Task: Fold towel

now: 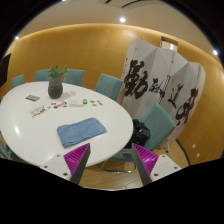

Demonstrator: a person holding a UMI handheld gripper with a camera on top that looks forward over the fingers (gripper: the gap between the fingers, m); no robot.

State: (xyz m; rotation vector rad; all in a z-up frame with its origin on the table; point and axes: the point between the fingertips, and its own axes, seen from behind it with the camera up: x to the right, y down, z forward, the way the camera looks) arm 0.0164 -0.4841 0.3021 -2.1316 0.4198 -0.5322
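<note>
With the gripper [112, 160] held wide apart and empty, well short of the blue towel [81, 131] lying on the white surface [30, 125], only one layer could be pinched on approach.

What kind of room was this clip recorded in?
Probably a meeting or reception room: a round white table with teal chairs around it, a potted plant, and a calligraphy screen. A blue towel lies beyond the open gripper.
</note>
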